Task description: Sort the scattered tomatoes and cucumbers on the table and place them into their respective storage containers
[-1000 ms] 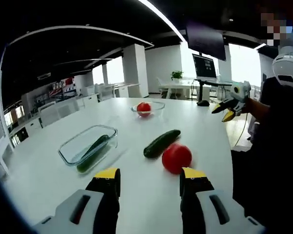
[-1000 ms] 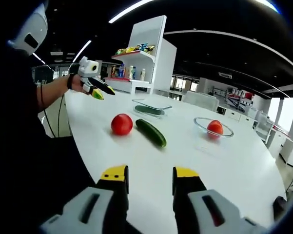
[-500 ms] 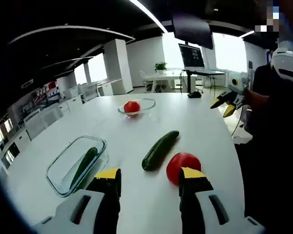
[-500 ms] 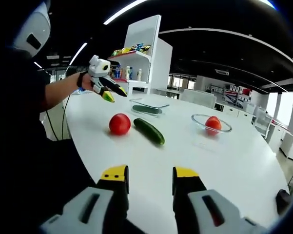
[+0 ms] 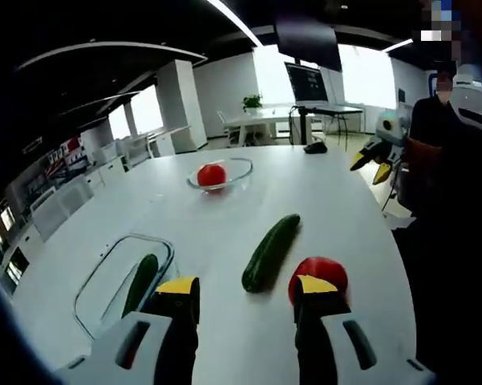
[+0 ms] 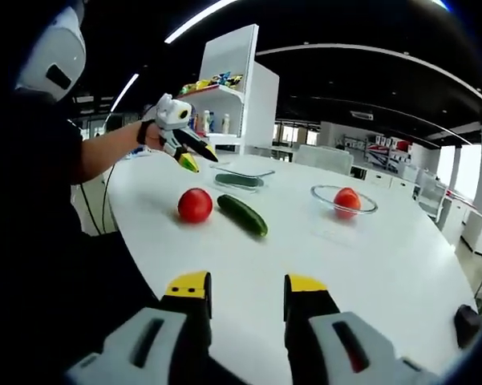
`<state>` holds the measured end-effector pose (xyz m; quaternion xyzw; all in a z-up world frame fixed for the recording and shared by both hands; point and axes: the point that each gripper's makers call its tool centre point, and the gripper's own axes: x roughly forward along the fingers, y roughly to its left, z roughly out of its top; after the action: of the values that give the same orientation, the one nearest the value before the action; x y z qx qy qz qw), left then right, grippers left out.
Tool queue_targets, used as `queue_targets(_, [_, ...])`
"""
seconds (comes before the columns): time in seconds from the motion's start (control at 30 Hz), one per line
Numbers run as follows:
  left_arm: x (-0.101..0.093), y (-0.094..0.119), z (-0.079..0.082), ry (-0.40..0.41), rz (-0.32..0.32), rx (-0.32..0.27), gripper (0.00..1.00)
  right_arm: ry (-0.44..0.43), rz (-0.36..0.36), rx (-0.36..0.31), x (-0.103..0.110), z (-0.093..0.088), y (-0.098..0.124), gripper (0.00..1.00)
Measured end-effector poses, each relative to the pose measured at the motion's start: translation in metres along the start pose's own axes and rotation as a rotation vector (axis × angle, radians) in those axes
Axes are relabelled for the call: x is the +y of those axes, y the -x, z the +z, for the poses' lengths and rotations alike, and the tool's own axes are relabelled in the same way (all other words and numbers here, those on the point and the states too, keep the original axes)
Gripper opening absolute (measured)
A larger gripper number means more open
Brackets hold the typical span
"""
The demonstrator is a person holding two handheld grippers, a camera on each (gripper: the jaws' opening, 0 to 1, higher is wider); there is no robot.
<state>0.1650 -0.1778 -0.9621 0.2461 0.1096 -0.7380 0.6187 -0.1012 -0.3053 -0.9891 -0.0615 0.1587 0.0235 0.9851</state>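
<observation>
A loose red tomato (image 5: 321, 272) and a loose dark green cucumber (image 5: 271, 251) lie side by side on the white table (image 5: 224, 216). My left gripper (image 5: 245, 287) is open just short of them, its right jaw tip overlapping the tomato. In the right gripper view it (image 6: 199, 159) hovers open above and behind the tomato (image 6: 195, 205) and cucumber (image 6: 242, 214). My right gripper (image 6: 246, 285) is open over bare table, away from both; it (image 5: 369, 168) is seen past the table's right edge.
A rectangular glass container (image 5: 104, 277) holds a cucumber (image 5: 142, 279). A round glass bowl (image 5: 242, 167) holds a tomato (image 5: 212, 174). A person stands at the table's edge (image 6: 40, 184). Desks, monitors and a white shelf (image 6: 236, 96) stand beyond.
My left gripper has moved closer to the loose tomato and cucumber, now reaching over the table near them. The right gripper has barely moved. The vegetables lie where they were.
</observation>
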Motion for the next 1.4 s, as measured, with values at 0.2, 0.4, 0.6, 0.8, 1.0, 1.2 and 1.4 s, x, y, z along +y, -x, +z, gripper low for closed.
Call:
queue_targets(0.2, [-0.004,-0.013,0.001,-0.012,-0.031,0.011,0.47,0.0,0.007,0.009,0.002,-0.002,0.0,0.35])
queue_targets(0.4, [-0.004,-0.024,0.005,-0.027,-0.057,0.014,0.47,-0.026,0.044,-0.015,0.009,0.004,0.001,0.35])
queue_targets(0.6, [-0.003,-0.036,0.005,-0.036,-0.084,0.04,0.47,-0.041,0.045,-0.017,0.008,0.002,0.002,0.34])
queue_targets(0.8, [-0.006,-0.049,0.006,-0.048,-0.121,0.07,0.46,-0.039,0.045,-0.001,0.007,-0.004,0.0,0.34])
queue_targets(1.0, [-0.009,-0.061,0.01,-0.051,-0.148,0.089,0.46,-0.041,0.049,0.0,0.007,-0.006,0.0,0.34])
queue_targets(1.2, [-0.012,-0.074,0.007,-0.07,-0.18,0.134,0.46,-0.052,0.043,0.002,0.004,-0.009,0.001,0.34])
queue_targets(1.4, [-0.016,-0.086,0.011,-0.075,-0.204,0.144,0.46,-0.057,0.052,0.01,0.007,-0.011,0.002,0.34])
